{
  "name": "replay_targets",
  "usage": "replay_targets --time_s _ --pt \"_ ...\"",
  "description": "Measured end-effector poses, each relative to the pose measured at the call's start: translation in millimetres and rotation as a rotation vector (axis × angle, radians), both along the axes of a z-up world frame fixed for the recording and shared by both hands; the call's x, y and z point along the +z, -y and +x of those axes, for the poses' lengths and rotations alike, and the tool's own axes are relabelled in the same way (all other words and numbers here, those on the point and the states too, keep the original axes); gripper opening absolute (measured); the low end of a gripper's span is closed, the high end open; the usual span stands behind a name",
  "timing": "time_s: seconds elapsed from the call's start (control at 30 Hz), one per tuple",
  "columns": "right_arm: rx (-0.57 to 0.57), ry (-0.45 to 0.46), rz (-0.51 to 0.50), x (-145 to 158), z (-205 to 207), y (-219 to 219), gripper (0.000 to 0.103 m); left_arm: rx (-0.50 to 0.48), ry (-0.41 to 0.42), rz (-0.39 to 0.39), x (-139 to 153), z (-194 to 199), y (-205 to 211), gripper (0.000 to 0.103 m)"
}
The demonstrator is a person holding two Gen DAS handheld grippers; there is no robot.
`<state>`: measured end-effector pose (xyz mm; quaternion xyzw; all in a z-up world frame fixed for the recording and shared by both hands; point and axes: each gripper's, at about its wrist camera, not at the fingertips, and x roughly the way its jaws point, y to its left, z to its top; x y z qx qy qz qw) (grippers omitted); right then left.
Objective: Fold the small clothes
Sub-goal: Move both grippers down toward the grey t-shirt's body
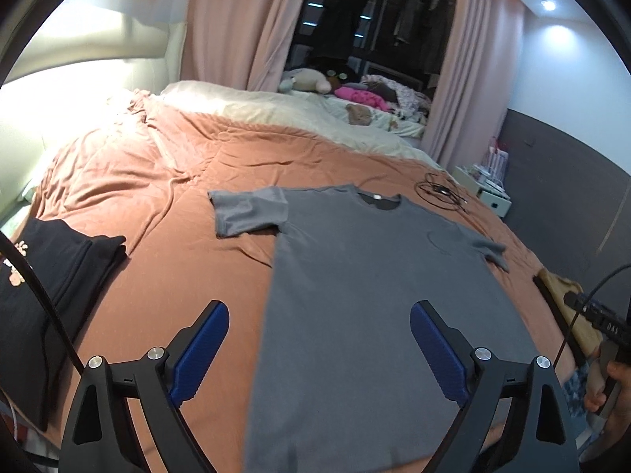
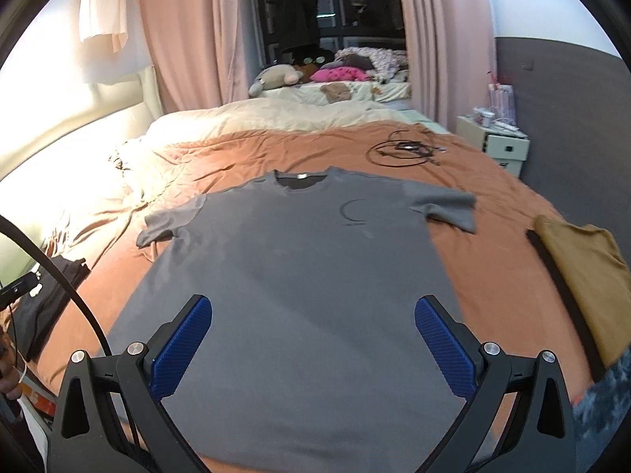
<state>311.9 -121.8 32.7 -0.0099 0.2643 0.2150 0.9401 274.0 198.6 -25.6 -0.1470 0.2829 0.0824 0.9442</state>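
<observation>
A grey T-shirt (image 1: 355,283) lies spread flat, front up, on the orange bedspread (image 1: 157,181), collar toward the far side and both sleeves out. My left gripper (image 1: 319,315) hovers open over the shirt's lower left part, its blue pads wide apart with nothing between them. In the right wrist view the same T-shirt (image 2: 299,276) fills the middle. My right gripper (image 2: 313,309) hangs open above its lower body, clear of the cloth. The other gripper's body (image 1: 603,321) shows at the left wrist view's right edge, held by a hand (image 1: 609,386).
A folded black garment (image 1: 51,283) lies at the bed's left edge. A mustard garment (image 2: 587,276) lies on the right edge. A coil of black cable (image 2: 402,149) rests beyond the collar. A white nightstand (image 2: 501,142) stands at the far right, with pink curtains (image 2: 185,31) behind.
</observation>
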Motion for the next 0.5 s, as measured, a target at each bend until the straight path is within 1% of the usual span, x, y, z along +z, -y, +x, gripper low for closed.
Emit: replay_targets --time_s 0.1,0.13,0.17,0.2,0.27,0.33,0.37,0.4,0.47,0.5 --pt "0.025 -0.012 -0.011 2.3 21.7 -10.6 0.102 0.014 -0.006 -0.024 2.3 19.5 -13.6 0.089" --pt "0.034 -0.016 -0.016 2.9 30.9 -13.9 0.1 0.014 -0.009 -0.03 3.0 28.5 -19.1 0.089" --pt "0.038 -0.021 -0.018 3.8 38.5 -17.5 0.095 0.023 -0.016 -0.032 3.6 36.7 -24.4 0.089" --pt "0.046 -0.031 -0.019 4.7 46.3 -21.1 0.094 0.033 -0.022 -0.034 3.9 43.5 -29.2 0.089" --pt "0.061 -0.046 -0.018 6.5 67.1 -30.5 0.094 0.043 -0.03 -0.047 4.5 56.2 -39.7 0.089" --pt "0.081 -0.055 -0.01 7.4 83.2 -36.1 0.094 0.053 -0.039 -0.061 3.7 69.8 -52.1 0.086" --pt "0.088 -0.059 -0.009 7.3 91.8 -39.3 0.091 0.054 -0.045 -0.067 2.4 77.2 -58.1 0.083" --pt "0.094 -0.065 -0.01 6.5 101.1 -42.2 0.085 0.058 -0.054 -0.073 0.9 84.6 -64.8 0.082" --pt "0.103 -0.079 -0.017 4.7 116.9 -49.3 0.08 0.073 -0.065 -0.08 -2.2 97.6 -77.5 0.082" --pt "0.108 -0.086 -0.016 4.4 124.0 -53.3 0.079 0.076 -0.07 -0.087 -4.4 105.7 -84.8 0.082"
